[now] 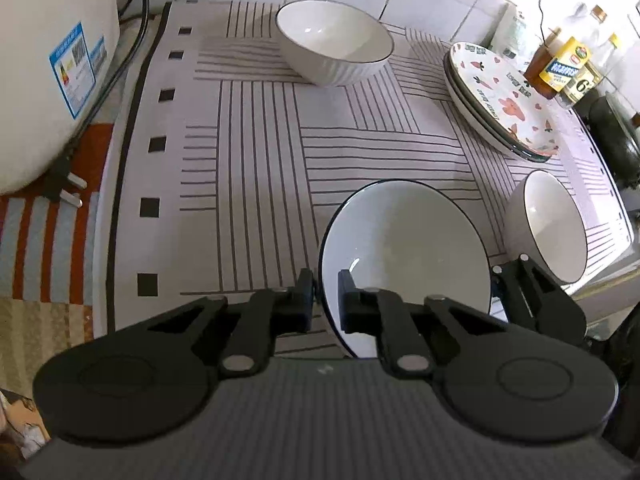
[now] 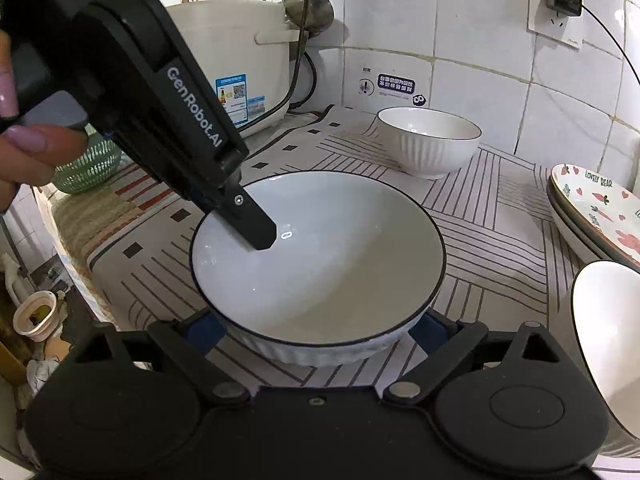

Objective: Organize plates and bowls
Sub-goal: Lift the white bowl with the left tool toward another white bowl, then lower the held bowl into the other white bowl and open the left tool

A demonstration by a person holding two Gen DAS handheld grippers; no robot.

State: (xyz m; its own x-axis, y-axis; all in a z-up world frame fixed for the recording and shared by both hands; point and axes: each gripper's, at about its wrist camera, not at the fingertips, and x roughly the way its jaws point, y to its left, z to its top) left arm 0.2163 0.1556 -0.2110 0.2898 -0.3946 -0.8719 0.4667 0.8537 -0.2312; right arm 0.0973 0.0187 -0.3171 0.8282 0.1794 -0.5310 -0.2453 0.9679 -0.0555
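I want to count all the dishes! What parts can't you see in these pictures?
- Plate stack: lower plates hidden under the patterned top one, left wrist view; count unclear.
- Right-hand bowl: cut off by the picture's edge, right wrist view.
- Near wall of the shallow bowl: hidden behind the right gripper.
- Bottle labels: too small to read.

The striped middle of the desk (image 1: 256, 184) lies bare, open between the wide bowl (image 1: 404, 264) at the near edge and the ribbed bowl (image 1: 334, 42) by the tiled wall. On the right, stacked plates (image 1: 500, 100) and a small bowl (image 1: 546, 224) narrow the passage, bottles (image 1: 566, 66) crowding behind. At left the rice cooker (image 1: 48, 72) and its loose plug (image 1: 64, 184) block the edge.
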